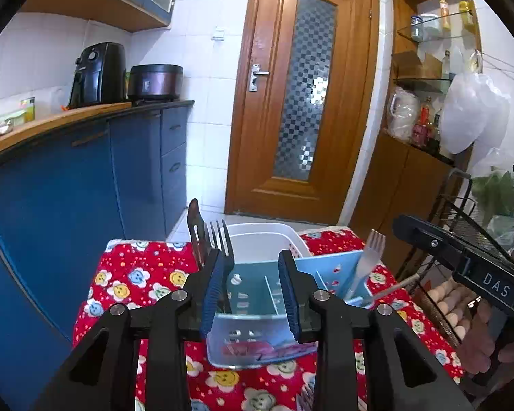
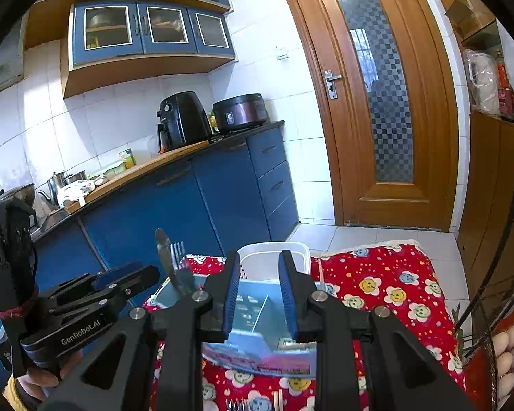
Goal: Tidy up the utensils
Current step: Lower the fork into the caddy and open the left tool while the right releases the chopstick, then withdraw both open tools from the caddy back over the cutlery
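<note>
A light-blue divided utensil holder (image 1: 257,308) stands on a red flowered cloth (image 1: 140,274); it also shows in the right wrist view (image 2: 253,308). A metal fork (image 1: 221,236) and a dark-handled knife (image 1: 195,229) stand in its left compartment, and a plastic fork (image 1: 368,257) in its right one. My left gripper (image 1: 253,270) is open and empty, just above the holder's near side. My right gripper (image 2: 258,277) is open and empty over the holder too. More utensils lie on the cloth near the bottom edge (image 2: 236,404).
A white basket (image 1: 267,236) stands behind the holder. Blue cabinets (image 1: 85,185) run along the left, a wooden door (image 1: 301,96) is ahead. A black wire rack (image 2: 497,308) with eggs (image 2: 510,352) stands at the right.
</note>
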